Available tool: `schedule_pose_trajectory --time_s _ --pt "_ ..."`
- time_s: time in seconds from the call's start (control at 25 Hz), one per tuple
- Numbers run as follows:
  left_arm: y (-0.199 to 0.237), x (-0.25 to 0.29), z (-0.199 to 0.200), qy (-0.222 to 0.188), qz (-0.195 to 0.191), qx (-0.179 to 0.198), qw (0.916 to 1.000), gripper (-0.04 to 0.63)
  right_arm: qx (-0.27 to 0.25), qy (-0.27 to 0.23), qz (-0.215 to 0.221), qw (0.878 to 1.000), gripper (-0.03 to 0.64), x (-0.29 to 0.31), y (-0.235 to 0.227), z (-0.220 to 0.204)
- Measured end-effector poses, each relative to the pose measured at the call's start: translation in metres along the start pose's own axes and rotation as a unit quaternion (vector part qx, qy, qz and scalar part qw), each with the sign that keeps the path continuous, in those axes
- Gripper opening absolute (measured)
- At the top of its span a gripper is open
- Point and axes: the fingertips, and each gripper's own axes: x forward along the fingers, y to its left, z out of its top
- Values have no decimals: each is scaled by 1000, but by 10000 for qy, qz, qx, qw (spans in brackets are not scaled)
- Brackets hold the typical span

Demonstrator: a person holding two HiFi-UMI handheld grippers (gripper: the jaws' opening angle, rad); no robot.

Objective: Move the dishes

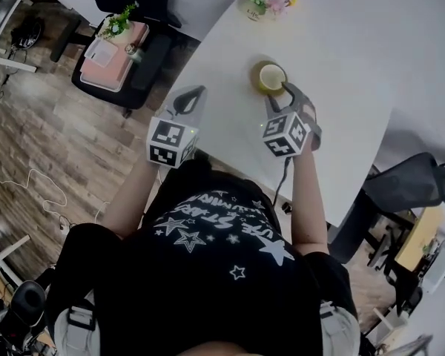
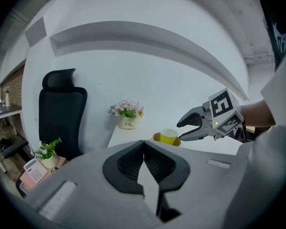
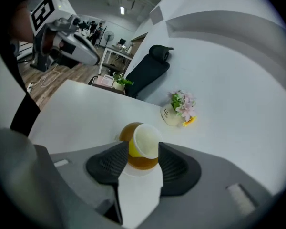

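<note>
Dishes (image 1: 270, 77): a yellow cup sits on an amber saucer, right at the tips of your right gripper. It is well off to the right of your left gripper.
Table (image 1: 341, 124): the white top looks smooth. If you push instead of gripping, the saucer probably slides ahead of the right gripper and out of reach.
Right gripper (image 2: 182, 130): the jaws are spread wide and hold nothing. The cup is framed between the pads, but I see no pad pressing on it. If you close from this tilt, one pad likely lands first and shoves the stack sideways.
Left gripper (image 2: 143, 143): the jaws are clenched together and empty, near the table's front edge. It gives no support, so the right gripper carries the whole load alone.
Flower pot (image 3: 174, 116): it stands beyond the dishes, further along the line your right gripper points. Overshoot on a forward push and the saucer may knock into it.
Saucer (image 3: 142, 162): it lies low under the cup and partly behind the left pad. If you pinch only the cup, the saucer stays behind. If you pinch only its rim, the cup may slide off.
Cup (image 3: 145, 143): it is light and open-topped, and I cannot tell whether it holds anything. A hard squeeze could tip it or make it pop out of the pads.
</note>
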Motion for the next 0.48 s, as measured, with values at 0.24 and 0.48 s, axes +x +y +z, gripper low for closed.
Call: schedule_pose_trajectory --time_s 0.24,0.48 --pt "16 15 -1 10 -224 69 9997 11 -623 455 47 9970 125 21 9 2" --pt "27 23 -4 25 -318 48 9995 11 -658 743 129 9950 26 28 12 1"
